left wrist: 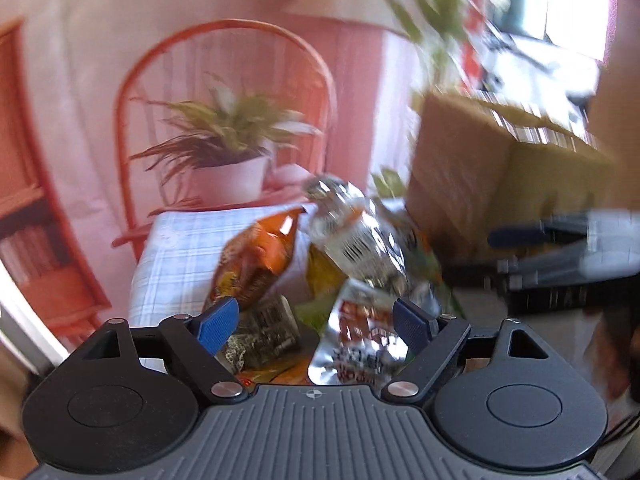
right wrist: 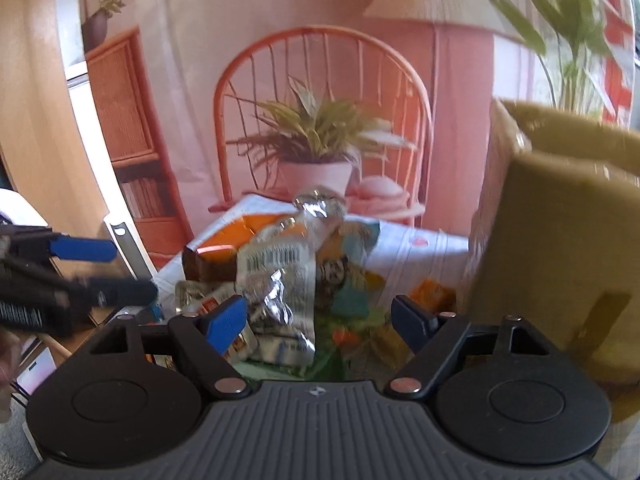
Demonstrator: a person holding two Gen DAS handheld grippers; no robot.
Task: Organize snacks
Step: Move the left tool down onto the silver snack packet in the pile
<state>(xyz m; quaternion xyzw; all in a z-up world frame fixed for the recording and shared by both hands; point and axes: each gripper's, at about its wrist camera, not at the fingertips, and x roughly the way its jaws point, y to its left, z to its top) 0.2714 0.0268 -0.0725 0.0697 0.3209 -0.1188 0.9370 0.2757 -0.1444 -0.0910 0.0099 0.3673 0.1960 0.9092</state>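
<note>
A heap of snack bags lies on a checked cloth [left wrist: 176, 264]. It holds an orange bag [left wrist: 260, 256], a silver bag with a barcode [left wrist: 360, 240] and a silver bag with red print [left wrist: 360, 344]. My left gripper [left wrist: 316, 326] is open just before the heap and holds nothing. My right gripper [right wrist: 320, 322] is open over the same heap, with the silver barcode bag [right wrist: 280, 280] between its fingers but not pinched. The orange bag [right wrist: 216, 256] lies behind. Each gripper shows in the other's view: the right [left wrist: 560, 260], the left [right wrist: 80, 276].
A large cardboard box [left wrist: 500, 168] stands right of the heap; it also shows in the right wrist view [right wrist: 560, 240]. A printed backdrop with a chair and potted plant [right wrist: 316, 128] hangs behind. A real leafy plant [right wrist: 568, 32] stands at the back right.
</note>
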